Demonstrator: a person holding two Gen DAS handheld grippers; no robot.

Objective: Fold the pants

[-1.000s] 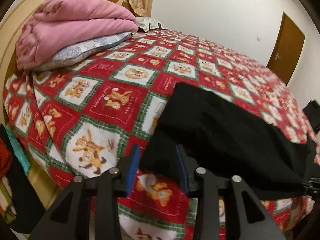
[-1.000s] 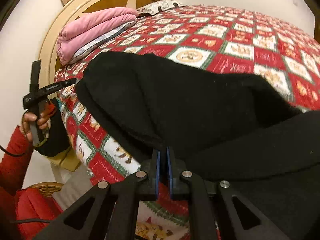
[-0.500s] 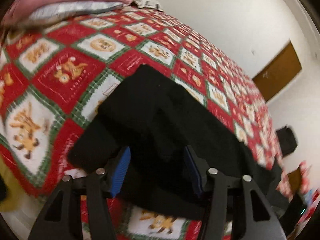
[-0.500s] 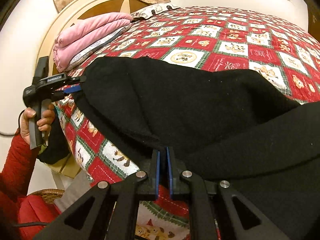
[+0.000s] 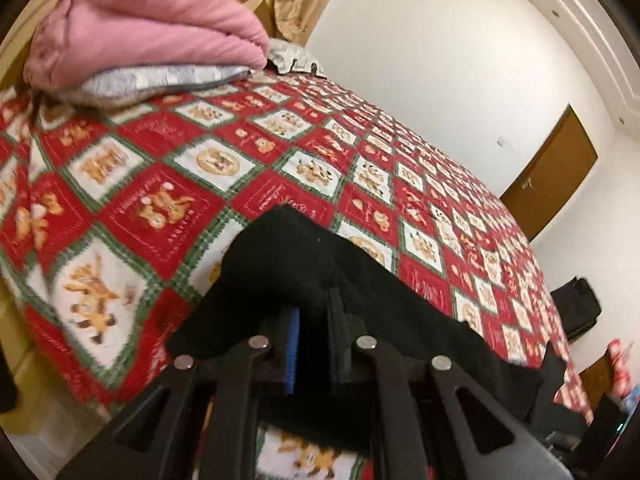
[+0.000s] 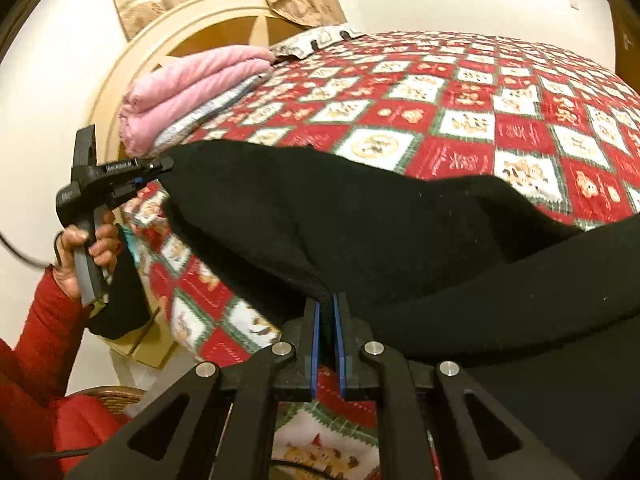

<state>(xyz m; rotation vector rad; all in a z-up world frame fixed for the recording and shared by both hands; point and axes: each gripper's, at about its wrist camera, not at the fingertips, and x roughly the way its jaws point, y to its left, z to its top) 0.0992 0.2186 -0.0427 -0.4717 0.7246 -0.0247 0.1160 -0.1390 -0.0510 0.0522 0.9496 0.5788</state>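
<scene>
Left gripper [image 5: 313, 334]: clenched on the pants [image 6: 360, 216] at their corner nearest the headboard [image 6: 160, 40].
Right gripper [image 6: 327, 320]: nipped tight on a pants edge, farther from the headboard.
Hand [image 6: 86, 252]: red-sleeved, wrapped around the left gripper's handle beside the bed [image 6: 500, 92].
Pants: one black pair, spread on the bed below the headboard.
Count: two grippers, one pink blanket [image 5: 140, 28] against the headboard.

Pants [image 6: 400, 240] cut off at right edge
</scene>
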